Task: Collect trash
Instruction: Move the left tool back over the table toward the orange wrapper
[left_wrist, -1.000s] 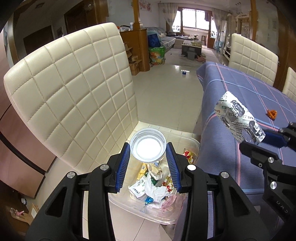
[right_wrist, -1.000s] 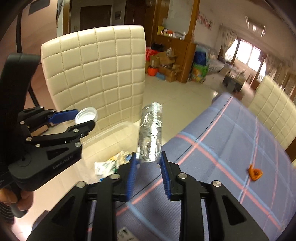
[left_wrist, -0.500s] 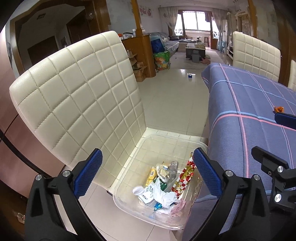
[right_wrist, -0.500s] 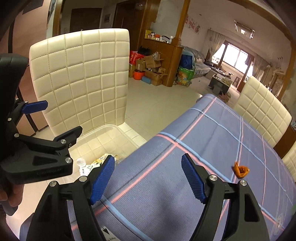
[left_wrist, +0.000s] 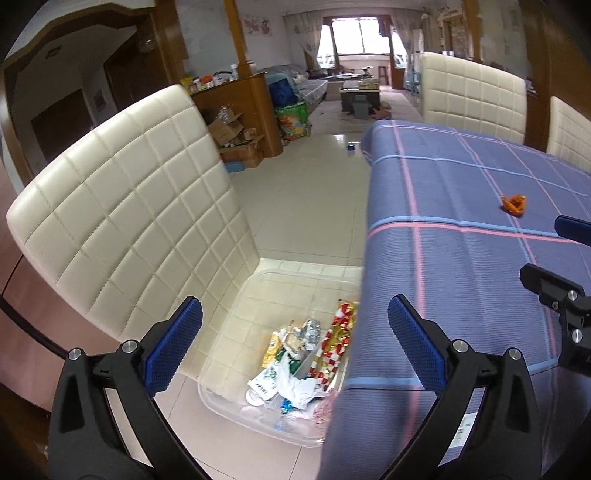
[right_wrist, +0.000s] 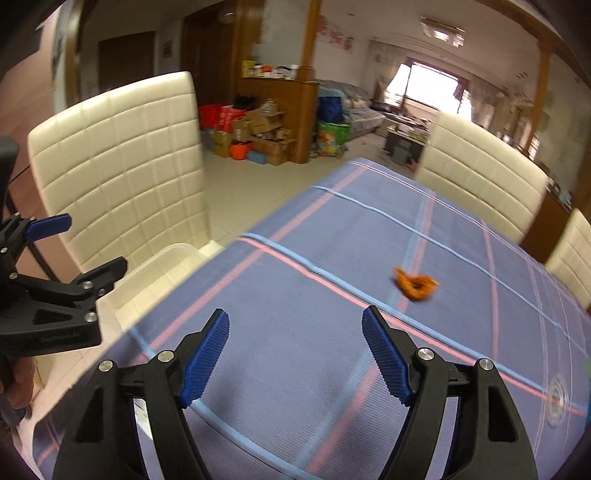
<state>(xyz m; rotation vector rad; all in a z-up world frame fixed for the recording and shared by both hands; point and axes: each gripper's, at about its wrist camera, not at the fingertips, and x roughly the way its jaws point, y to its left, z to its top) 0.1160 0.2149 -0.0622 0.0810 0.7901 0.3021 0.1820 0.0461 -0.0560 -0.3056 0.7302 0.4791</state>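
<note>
Centrally, a table (right_wrist: 332, 332) draped in a blue cloth with pink and pale-blue lines is seen, and everything else is placed against it. Off its near corner a cream quilted chair (left_wrist: 129, 221) is drawn up, and on the chair's seat, just beside the table edge, a clear plastic bin (left_wrist: 229, 369) is set. Crumpled wrappers and papers (left_wrist: 306, 365) are piled in the bin's near end, partly hidden by the hanging cloth. Above the bin, beside the table edge, the left gripper (left_wrist: 295, 343) is held with its jaws spread wide and nothing between them. Over the tabletop the right gripper (right_wrist: 295, 354) is likewise held well apart and empty. Farther across the table, an orange scrap (right_wrist: 415, 284) is left lying on the cloth, apart from both grippers.
</note>
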